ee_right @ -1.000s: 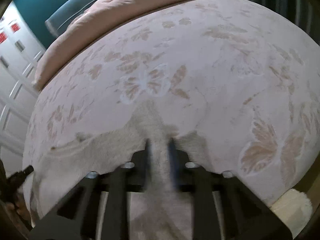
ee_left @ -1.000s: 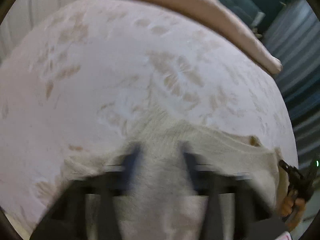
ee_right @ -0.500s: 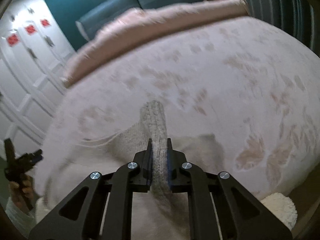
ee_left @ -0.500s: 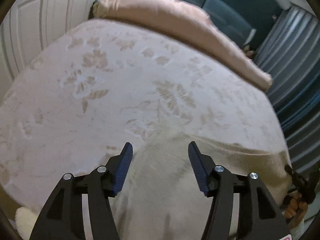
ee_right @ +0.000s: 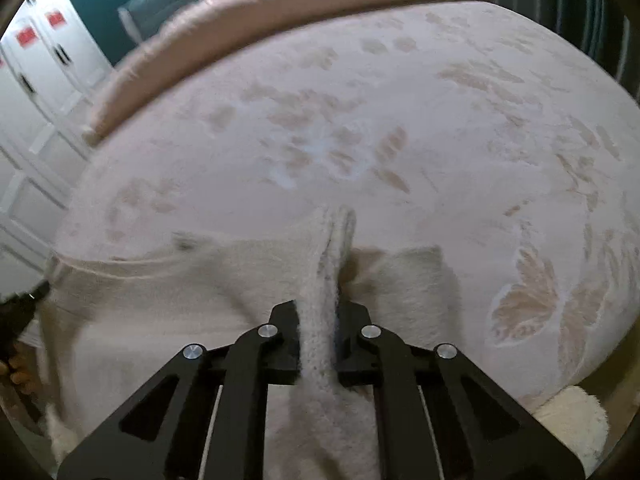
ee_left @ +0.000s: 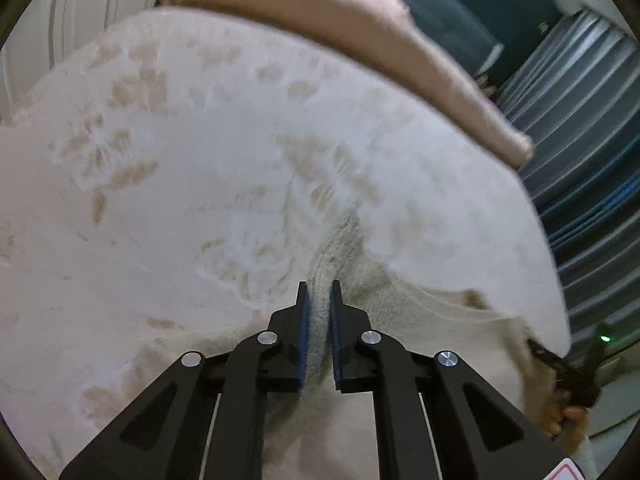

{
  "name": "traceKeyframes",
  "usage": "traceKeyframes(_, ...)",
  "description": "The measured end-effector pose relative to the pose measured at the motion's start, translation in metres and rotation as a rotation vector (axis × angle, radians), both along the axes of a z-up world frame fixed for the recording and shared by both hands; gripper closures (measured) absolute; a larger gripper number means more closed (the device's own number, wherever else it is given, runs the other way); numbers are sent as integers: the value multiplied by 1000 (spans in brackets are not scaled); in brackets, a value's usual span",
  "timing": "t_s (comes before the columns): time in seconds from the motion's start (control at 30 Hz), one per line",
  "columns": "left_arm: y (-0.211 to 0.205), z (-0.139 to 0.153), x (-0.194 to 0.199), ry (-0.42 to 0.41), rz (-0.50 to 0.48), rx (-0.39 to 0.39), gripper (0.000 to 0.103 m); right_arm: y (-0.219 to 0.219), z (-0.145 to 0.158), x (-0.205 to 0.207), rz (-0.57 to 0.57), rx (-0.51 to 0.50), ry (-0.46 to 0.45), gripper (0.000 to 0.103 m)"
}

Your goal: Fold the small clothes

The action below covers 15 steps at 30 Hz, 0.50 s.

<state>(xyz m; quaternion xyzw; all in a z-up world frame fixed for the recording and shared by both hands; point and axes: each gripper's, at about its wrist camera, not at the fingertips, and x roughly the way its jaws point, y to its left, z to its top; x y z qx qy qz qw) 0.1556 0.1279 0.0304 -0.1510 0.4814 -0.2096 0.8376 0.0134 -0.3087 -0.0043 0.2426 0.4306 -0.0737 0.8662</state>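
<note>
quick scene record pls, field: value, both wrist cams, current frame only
surface: bedspread with leaf print
garment: cream knit garment, lying on the bedspread's near part
left gripper: shut on a raised ridge of the knit
right gripper: shut on another raised ridge of the knit
far edge: pink blanket rolled along the bed
background: white cabinet doors
image quality: some motion blur

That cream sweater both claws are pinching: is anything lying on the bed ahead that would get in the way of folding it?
Nothing visible does. The bedspread ahead of the sweater lies bare up to the pink blanket at its far edge.
</note>
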Motion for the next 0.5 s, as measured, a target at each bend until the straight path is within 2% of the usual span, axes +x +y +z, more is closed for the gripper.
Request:
traceKeyframes(0.1,19,35,-40,-35,-13,-57,97,3,40,-30,66,114,-179,96)
traceKeyframes(0.17,33,52,-73,-25,-17,-75,97,3,71,-56,117,198,-303,96)
traceKeyframes(0.2,43,63,-96,-18,-12,-66,97,2,82,-66,135,225,-348,96)
traceKeyframes(0.23,46,69,-105,-16,-1,-49,97,0,95,-79,164,262,-410,96)
traceKeyframes(0.3,61,79,-123,-14,51,-27,97,-5,108,-88,172,288,-475,97)
traceKeyframes(0.37,70,83,-123,-24,96,-28,97,-11,109,-81,133,267,-477,97)
traceKeyframes(0.43,66,74,-107,-43,105,-7,97,-12,91,-57,89,187,-394,97)
traceKeyframes(0.5,49,48,-78,-39,72,52,97,-11,38,-17,10,64,-184,97)
